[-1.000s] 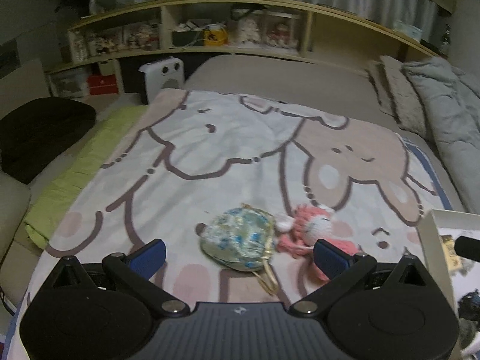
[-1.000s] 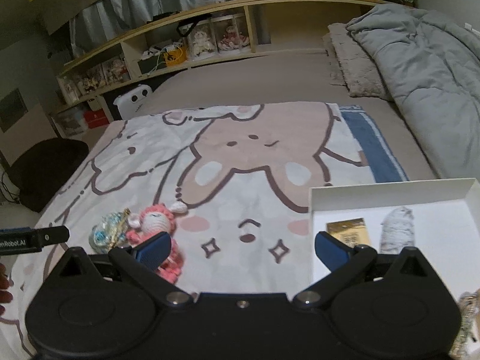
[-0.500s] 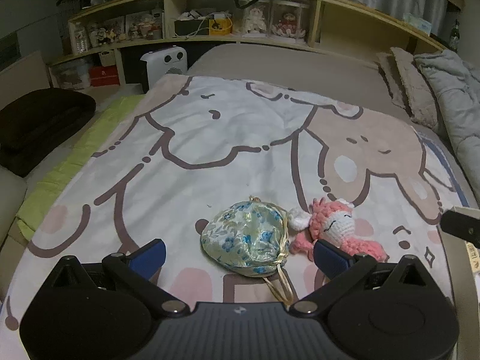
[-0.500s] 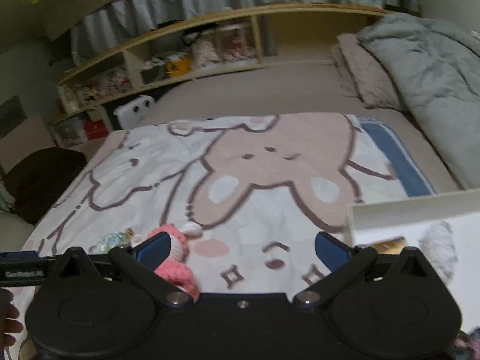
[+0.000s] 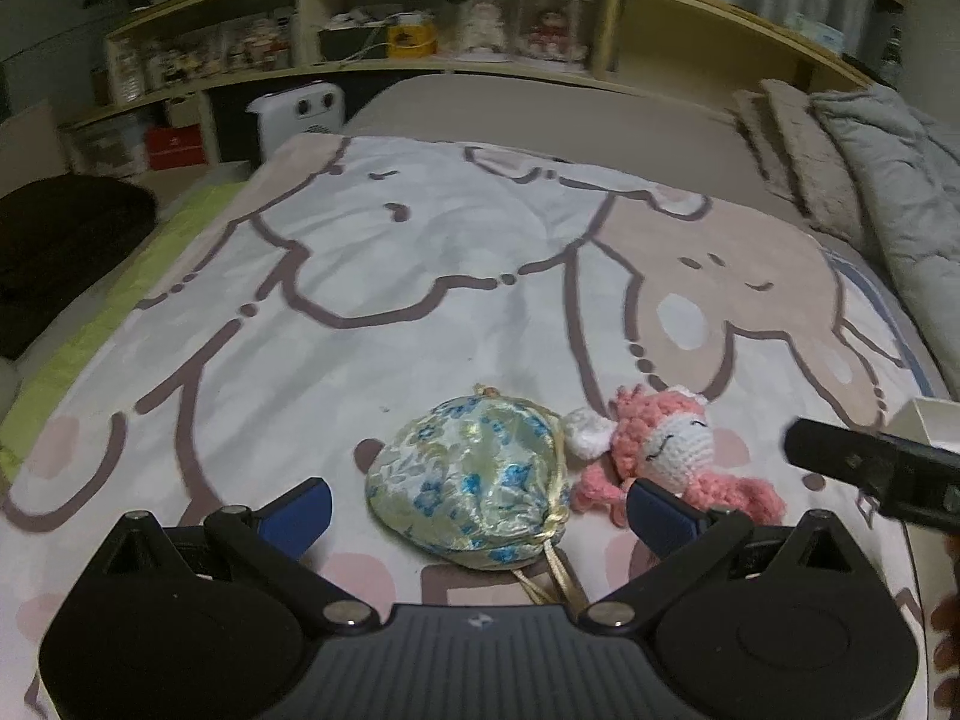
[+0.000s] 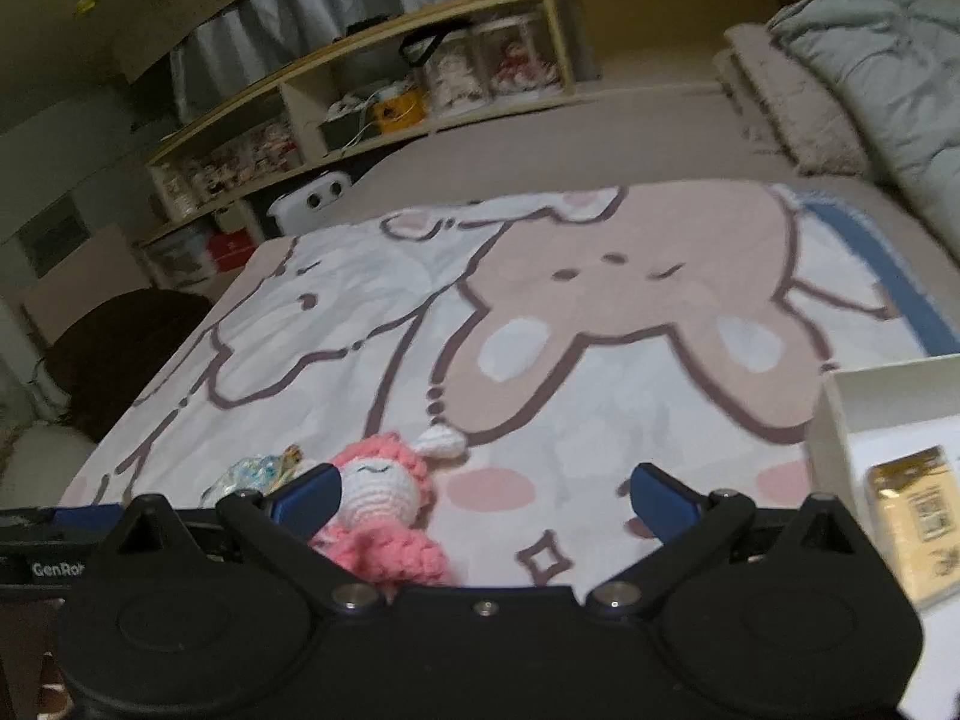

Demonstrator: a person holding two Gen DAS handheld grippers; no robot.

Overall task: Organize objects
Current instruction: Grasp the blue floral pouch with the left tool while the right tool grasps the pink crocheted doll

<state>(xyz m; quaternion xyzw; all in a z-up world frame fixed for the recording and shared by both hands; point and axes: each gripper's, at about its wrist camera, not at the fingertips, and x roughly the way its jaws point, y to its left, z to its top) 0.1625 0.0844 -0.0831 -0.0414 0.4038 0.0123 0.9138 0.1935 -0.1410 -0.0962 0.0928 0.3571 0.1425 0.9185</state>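
A pale floral drawstring pouch (image 5: 474, 489) lies on the cartoon blanket (image 5: 420, 276), between the wide-open fingers of my left gripper (image 5: 477, 507). A pink crochet doll (image 5: 672, 459) lies touching the pouch's right side. In the right wrist view the doll (image 6: 378, 498) sits just inside the left finger of my open, empty right gripper (image 6: 483, 495), and the pouch (image 6: 252, 474) peeks out behind that finger. A white box (image 6: 840, 420) at the right holds a gold packet (image 6: 912, 525).
Part of the right gripper (image 5: 870, 468) juts in at the right of the left wrist view. A grey duvet (image 6: 888, 60) and pillows lie at the far right. A headboard shelf (image 5: 480, 42) holds clutter. A dark cushion (image 5: 54, 240) lies at the left of the bed.
My left gripper has moved forward so the pouch now sits between its fingers. My right gripper has swung left and lower, closing on the doll; the white box has slid to the frame's right edge.
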